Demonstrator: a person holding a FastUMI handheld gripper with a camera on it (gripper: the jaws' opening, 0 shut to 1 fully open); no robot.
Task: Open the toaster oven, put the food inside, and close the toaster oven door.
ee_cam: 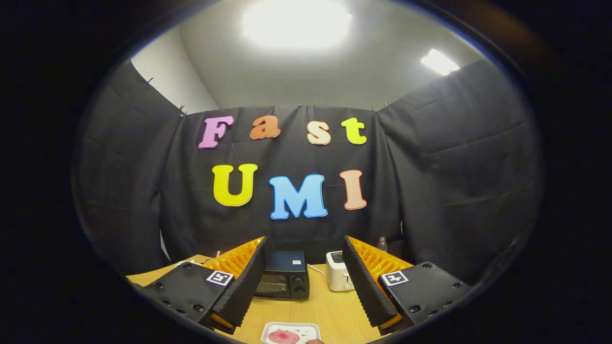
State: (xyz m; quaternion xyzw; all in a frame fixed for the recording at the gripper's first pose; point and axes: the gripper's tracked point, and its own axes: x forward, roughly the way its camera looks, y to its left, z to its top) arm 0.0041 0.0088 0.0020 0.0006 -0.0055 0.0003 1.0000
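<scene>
You had not yet started on the first step: the toaster oven point(283, 276) stood with its door up and closed, so opening it was the job in hand. Your gripper point(306, 277) hung above the wooden table point(330, 306) with its fingers spread wide and nothing between them, well short of the oven.

The oven sat beyond the fingertips, near the far end of the table against the black cloth, partly hidden behind your left finger. It was a small dark box with a glass door and two round knobs down its right side. I could not make out the door handle, so you would have needed to move in closer and lower, find the top edge of the door, and pull it down toward you.

The food point(284, 337), a pinkish round piece, lay on a small white plate point(306, 328) on the table just below the fingers. A white toaster point(337, 278) stood beside the oven on its right.
</scene>
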